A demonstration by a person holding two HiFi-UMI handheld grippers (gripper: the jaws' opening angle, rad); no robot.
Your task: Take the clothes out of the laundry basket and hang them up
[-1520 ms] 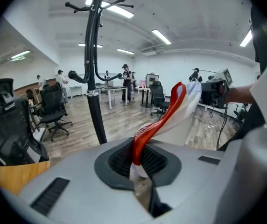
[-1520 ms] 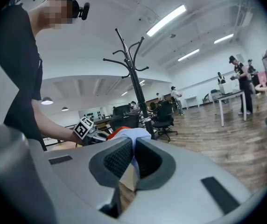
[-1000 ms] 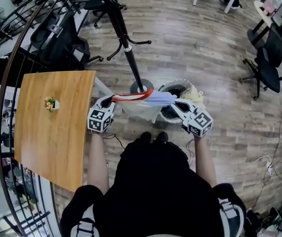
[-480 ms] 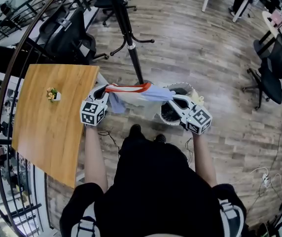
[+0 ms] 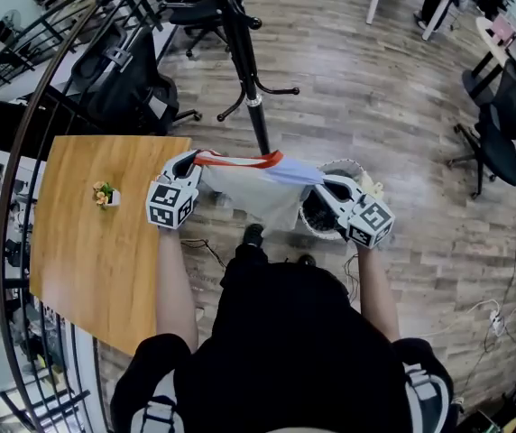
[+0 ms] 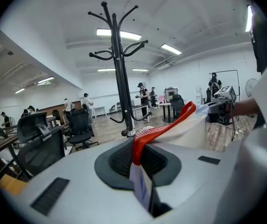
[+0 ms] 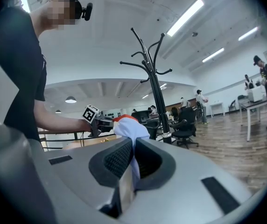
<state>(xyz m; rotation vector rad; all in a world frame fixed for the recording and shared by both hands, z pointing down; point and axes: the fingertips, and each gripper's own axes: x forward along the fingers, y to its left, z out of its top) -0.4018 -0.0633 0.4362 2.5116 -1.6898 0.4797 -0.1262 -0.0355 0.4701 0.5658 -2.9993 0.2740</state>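
Red-trimmed white cloth hangs taut between two hand-held grippers as we look down on a laundry job that seems partly done. Our left gripper (image 5: 188,162) is clamped on the garment's red-edged corner and our right gripper (image 5: 327,188) pinches its pale blue end. In each gripper view the fabric sits nipped between closed jaws.

The garment (image 5: 256,197) is out of the laundry basket (image 5: 355,168) and off the floor. Its top edge stretches left to right across our front, and the white body sags beneath it. The basket sits just below the right hand, with what looks like pale yellow cloth (image 5: 369,188) at its rim.

What the coming move turns on is the black coat stand (image 5: 244,61). Its pole rises directly beyond the middle of that stretched edge, so the cloth's long axis lies crosswise to the pole. Neither hand is plainly the nearer.

The hooks branch out well above the grippers (both gripper views show them high overhead). We judge that the garment must go up and forward, one end leading, before it can catch a hook.

A wooden table (image 5: 105,269) with a small potted plant (image 5: 105,194) stands at our left.
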